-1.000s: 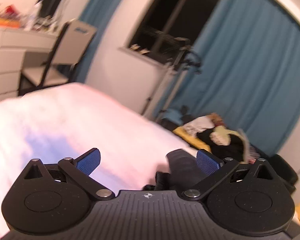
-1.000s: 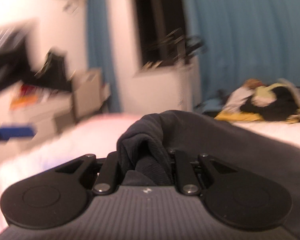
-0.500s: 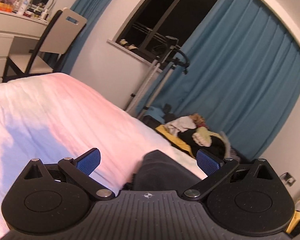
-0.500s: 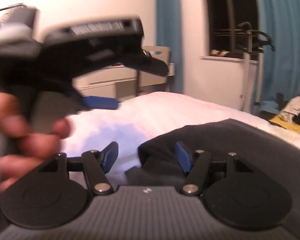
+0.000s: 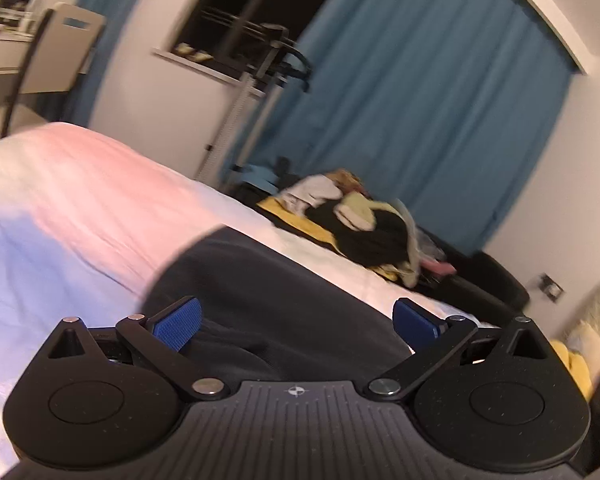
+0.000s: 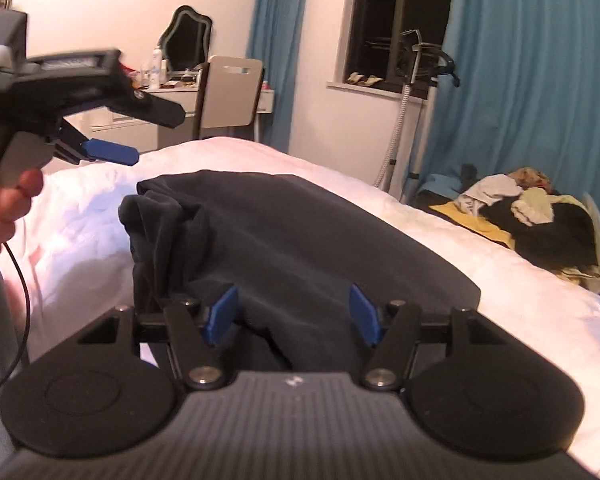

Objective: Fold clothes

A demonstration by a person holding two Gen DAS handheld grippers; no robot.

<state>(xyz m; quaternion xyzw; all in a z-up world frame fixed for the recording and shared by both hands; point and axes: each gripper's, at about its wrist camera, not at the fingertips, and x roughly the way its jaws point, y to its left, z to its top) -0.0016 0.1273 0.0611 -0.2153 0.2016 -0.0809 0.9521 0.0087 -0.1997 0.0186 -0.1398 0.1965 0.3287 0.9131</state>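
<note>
Right gripper [image 6: 292,312] hangs over the bed with its blue pads spread well apart and gripping nothing; the dark garment [image 6: 284,232] lies on the white duvet [image 6: 520,320] directly beneath and beyond the jaws, its bunched, rumpled end just past the left-hand pad and its smooth flat part running out beyond the right-hand one. Over in the left wrist view, the left gripper [image 5: 296,320] stands wide open too, pads clear of the cloth, with the same dark garment [image 5: 268,288] spread below and ahead between them. In the right wrist view a hand [image 6: 0,208] at the far left holds that left gripper [image 6: 112,152] level above the duvet, to the left of the garment's bunched end. Far beyond the right-hand pad, a heap of mixed clothes [image 6: 540,216] sits off the bed by the blue curtain [image 6: 540,60].
</note>
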